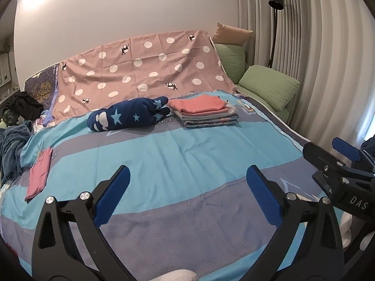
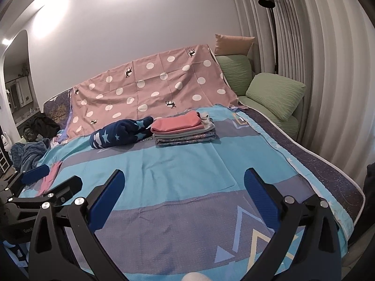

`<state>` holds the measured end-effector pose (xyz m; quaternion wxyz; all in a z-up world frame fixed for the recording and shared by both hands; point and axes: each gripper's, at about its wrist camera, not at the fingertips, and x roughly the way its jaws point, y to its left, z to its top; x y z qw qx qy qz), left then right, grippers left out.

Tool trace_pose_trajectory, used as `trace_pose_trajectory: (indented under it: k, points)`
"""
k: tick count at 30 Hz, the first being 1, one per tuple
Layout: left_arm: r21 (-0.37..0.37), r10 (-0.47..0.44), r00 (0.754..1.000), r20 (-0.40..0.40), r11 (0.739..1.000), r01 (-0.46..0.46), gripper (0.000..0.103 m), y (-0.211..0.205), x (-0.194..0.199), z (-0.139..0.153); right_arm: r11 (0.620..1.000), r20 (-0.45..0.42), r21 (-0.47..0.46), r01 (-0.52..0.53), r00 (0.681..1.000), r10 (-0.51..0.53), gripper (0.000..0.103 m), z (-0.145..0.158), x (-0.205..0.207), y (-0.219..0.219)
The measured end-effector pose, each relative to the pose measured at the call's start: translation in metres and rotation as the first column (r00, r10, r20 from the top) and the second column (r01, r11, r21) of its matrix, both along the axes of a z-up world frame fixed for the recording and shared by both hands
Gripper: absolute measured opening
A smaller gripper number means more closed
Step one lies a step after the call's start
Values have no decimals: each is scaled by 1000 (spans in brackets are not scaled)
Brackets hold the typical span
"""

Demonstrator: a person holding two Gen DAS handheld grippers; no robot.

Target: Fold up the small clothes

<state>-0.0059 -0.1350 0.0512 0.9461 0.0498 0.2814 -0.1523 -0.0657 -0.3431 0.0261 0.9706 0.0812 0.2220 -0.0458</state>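
Both of my grippers hang over the striped bedspread [image 1: 187,145] with nothing between the blue pads: my left gripper [image 1: 187,194] has its jaws spread wide, and my right gripper [image 2: 184,194] is just as wide. Taking the stack of folded clothes [image 1: 204,111] as my landmark, it sits on the far part of the bedspread, a pink piece on top. Touching its left side lies a rolled navy star-print garment [image 1: 129,114]. Well to the stack's near left, by the bedspread's edge, lies a flat pink garment [image 1: 38,174]. Behind the stack hangs a pink dotted sheet [image 1: 140,70]; to its far right sit green pillows [image 1: 269,86].
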Motion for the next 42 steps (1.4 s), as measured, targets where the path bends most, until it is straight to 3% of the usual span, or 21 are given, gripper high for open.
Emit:
trace_pose_trajectory:
  k: [42]
  points:
    - [19,-15,1000,-26,1000,16,101,5,-3,-19,1000,-45,-23,-2,999,1,102,-10,11,4]
